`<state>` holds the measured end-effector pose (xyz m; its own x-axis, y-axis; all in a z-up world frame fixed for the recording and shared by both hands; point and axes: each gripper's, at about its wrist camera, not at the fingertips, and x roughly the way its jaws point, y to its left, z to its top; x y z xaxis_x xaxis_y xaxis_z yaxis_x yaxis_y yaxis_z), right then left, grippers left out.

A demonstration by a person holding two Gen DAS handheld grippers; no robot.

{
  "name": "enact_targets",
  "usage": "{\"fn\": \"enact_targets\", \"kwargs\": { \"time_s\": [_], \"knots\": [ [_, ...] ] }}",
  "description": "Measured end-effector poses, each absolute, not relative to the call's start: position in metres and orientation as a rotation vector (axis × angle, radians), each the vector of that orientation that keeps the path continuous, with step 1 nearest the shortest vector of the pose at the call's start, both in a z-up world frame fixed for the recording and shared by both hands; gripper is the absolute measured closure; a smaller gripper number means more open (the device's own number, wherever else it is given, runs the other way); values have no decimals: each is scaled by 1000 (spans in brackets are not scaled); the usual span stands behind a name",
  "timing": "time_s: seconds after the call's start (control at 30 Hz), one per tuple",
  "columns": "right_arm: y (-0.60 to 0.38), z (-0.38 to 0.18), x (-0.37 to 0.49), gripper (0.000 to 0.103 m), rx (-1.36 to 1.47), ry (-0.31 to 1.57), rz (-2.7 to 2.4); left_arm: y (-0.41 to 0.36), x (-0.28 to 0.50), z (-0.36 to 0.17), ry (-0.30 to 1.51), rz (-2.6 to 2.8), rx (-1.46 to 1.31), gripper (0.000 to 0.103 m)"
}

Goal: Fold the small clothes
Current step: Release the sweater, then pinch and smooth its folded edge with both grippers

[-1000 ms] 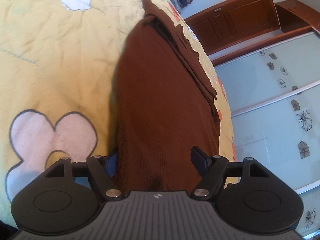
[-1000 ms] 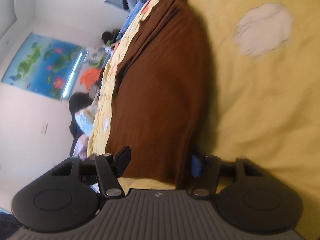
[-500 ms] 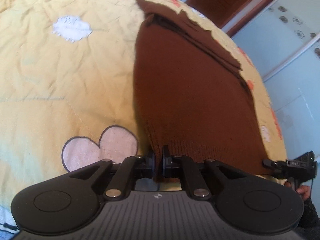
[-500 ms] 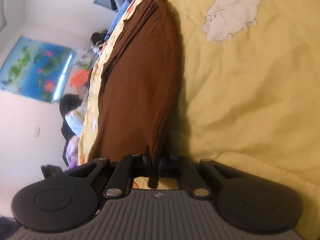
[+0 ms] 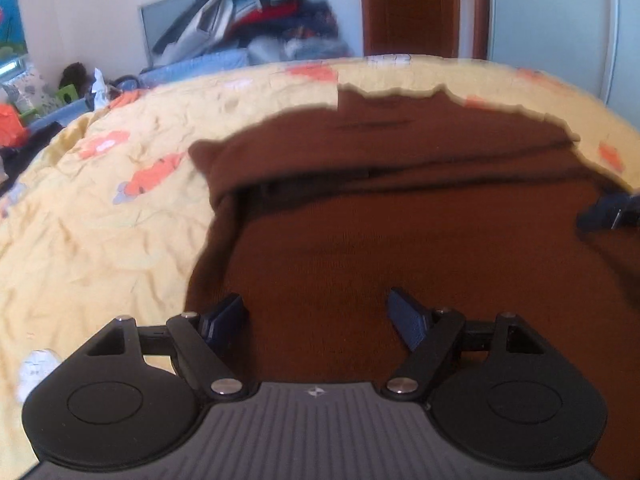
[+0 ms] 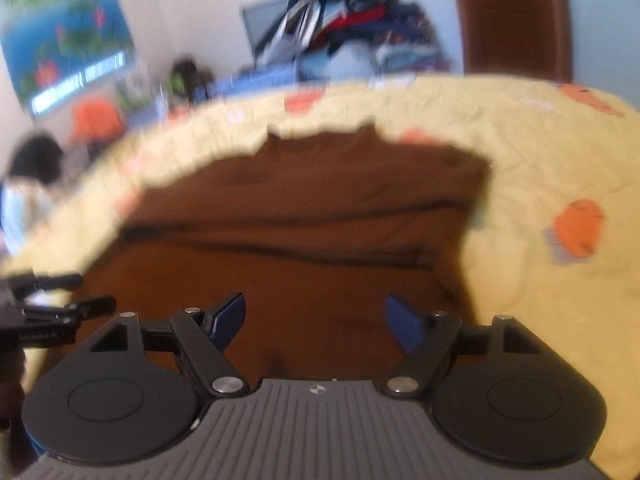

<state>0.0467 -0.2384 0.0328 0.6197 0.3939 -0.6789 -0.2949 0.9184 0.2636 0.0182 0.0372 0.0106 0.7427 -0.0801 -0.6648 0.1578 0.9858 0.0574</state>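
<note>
1. Nearest the left wrist camera, the left tongs (image 5: pixel 316 314) stand wide and are opening, with bare brown knit showing between the fingertips (image 5: pixel 226 312) and nothing pinched
2. Nearest the right wrist camera, the right tongs (image 6: pixel 316 316) are likewise wide and opening over the cloth, gripping nothing; this view is blurred
3. Just beyond both lies the brown knitted garment (image 5: pixel 400 248), spread flat on the bed (image 5: pixel 100 220), which is covered in a yellow quilt with orange patches
4. The garment's upper layer ends in a dark crease across its middle, and another brown layer reaches past it toward the bed's far edge
5. Judged from this, a fold has just been laid down and let go; the next move calls for picking a fresh edge or corner and closing both tongs on it for another fold
6. Farthest away, a heap of mixed clothes (image 5: pixel 260 12) is piled past the bed's far edge, beside a brown wooden door (image 5: pixel 412 4)
</note>
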Motion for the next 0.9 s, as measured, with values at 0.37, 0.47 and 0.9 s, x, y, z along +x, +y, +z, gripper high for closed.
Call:
{"fn": "enact_targets", "kwargs": {
  "time_s": [0.37,0.47,0.9],
  "knots": [
    [-296,44,46,19,260,771,470,121,37,39,682,-96,-128,22],
    [-326,57,90,13,416,691,406,140,79,40,709,-90,-295,22],
    [-338,18,237,86,492,879,296,117,217,26,795,12,-232,93]
  ]
}}
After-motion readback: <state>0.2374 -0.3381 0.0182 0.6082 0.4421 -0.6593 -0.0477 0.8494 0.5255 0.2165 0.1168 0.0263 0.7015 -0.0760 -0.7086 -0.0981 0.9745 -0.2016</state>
